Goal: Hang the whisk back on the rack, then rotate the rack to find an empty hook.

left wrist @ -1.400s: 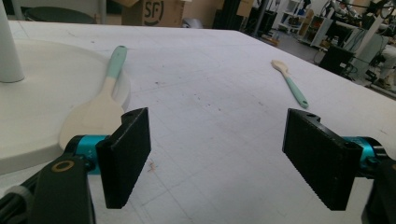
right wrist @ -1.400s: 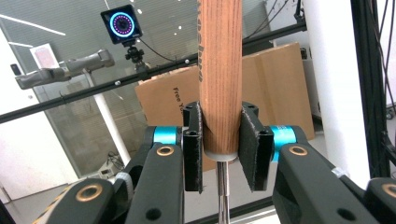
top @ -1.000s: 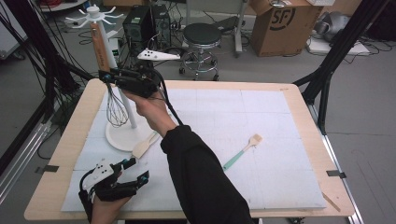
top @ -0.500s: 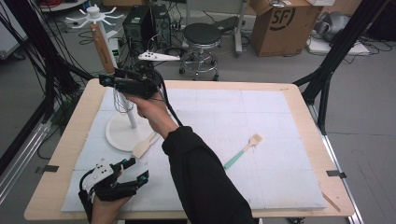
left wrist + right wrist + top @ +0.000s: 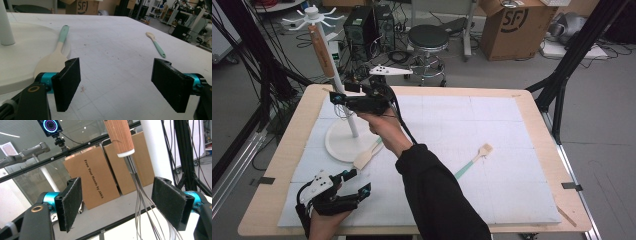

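A whisk with a wooden handle point(image 5: 323, 50) hangs from the white hook stand point(image 5: 312, 12), its wires point(image 5: 343, 112) down beside the pole. My right gripper point(image 5: 338, 100) is level with the wires and its jaws have just been opening. In the right gripper view the whisk handle point(image 5: 120, 136) and wires point(image 5: 142, 202) hang between the spread pads of the right gripper point(image 5: 121, 203), touching neither. My left gripper point(image 5: 359, 181) rests open near the front left of the table. The left gripper point(image 5: 116, 86) has nothing between its pads.
A cream spatula with a teal handle point(image 5: 368, 154) leans on the edge of the stand's round base point(image 5: 337, 147); the spatula point(image 5: 56, 53) lies just ahead of the left jaws. A second teal-handled wooden spoon point(image 5: 474, 160) lies mid-table. White mat point(image 5: 512, 190) covers the table.
The right gripper's jaws have spread apart off the whisk wires and the hand has sunk a little. The whisk now hangs free on the stand. The left gripper has stayed put.
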